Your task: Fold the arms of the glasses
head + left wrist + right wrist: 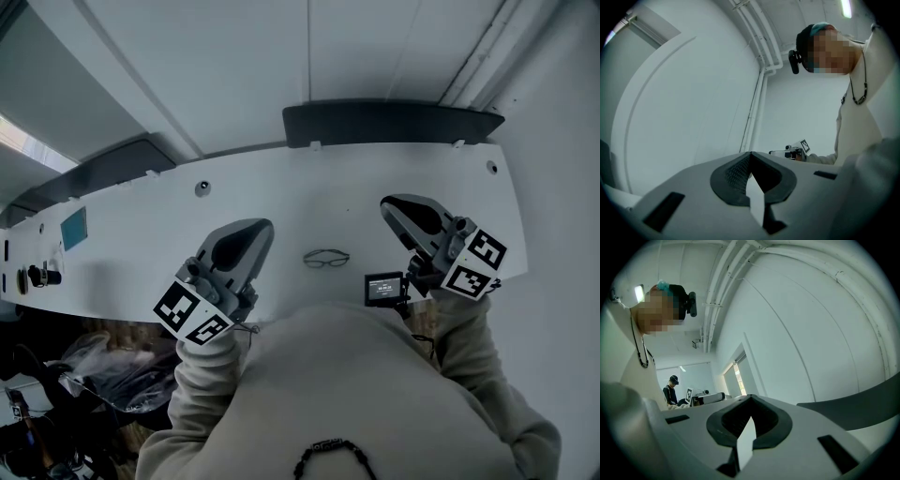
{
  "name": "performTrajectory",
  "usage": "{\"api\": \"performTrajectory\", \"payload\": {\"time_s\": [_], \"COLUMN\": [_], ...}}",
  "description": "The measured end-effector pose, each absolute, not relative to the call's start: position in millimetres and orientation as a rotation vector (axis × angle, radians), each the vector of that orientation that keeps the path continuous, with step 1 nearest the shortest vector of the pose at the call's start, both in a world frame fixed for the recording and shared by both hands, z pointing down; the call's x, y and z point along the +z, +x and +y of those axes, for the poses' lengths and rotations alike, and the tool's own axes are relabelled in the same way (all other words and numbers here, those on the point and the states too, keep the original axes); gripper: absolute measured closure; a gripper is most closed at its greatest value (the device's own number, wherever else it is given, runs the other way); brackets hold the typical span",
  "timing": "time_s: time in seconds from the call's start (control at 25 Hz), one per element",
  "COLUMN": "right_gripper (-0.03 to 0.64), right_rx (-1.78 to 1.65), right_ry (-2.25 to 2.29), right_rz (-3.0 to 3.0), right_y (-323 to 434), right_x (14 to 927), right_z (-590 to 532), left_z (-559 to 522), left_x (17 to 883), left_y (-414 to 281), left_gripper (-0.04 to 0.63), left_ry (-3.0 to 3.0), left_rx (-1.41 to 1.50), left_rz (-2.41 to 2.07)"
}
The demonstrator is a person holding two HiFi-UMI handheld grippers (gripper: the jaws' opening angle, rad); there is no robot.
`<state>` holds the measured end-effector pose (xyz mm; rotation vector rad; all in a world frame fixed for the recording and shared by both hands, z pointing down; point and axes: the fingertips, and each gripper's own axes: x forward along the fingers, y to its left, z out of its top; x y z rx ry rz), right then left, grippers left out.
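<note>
Your left tool [251,234] and right tool [398,211] were closed, empty, flanking the glasses [326,258] near the worktop's [281,183] front edge.

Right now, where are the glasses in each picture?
Head view: the glasses lie mid-picture on the white table.
Left gripper view: not in it.
Right gripper view: not in it.
Shared landmark: the person's pale sweater, at the bottom of the head view, the right edge of the left gripper view and the left edge of the right gripper view.
</note>
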<state>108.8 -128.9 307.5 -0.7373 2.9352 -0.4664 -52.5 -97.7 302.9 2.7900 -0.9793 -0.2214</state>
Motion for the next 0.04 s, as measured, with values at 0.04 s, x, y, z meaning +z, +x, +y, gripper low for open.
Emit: {"api": "performTrajectory", "payload": {"time_s": [0.04], "right_gripper": [0.597], "right_rx": [-0.467], "right_ry": [-0.735], "right_rz": [2.935], "right_y": [110.4], "right_x": [307.1], "right_z": [-129.5], "left_z": [-98.4], "left_x": [303.9], "left_y": [-52.7], "left_gripper": [0.591], "left_ry": [2.784], "left_rx": [-0.219], "left_rz": [-0.986]}}
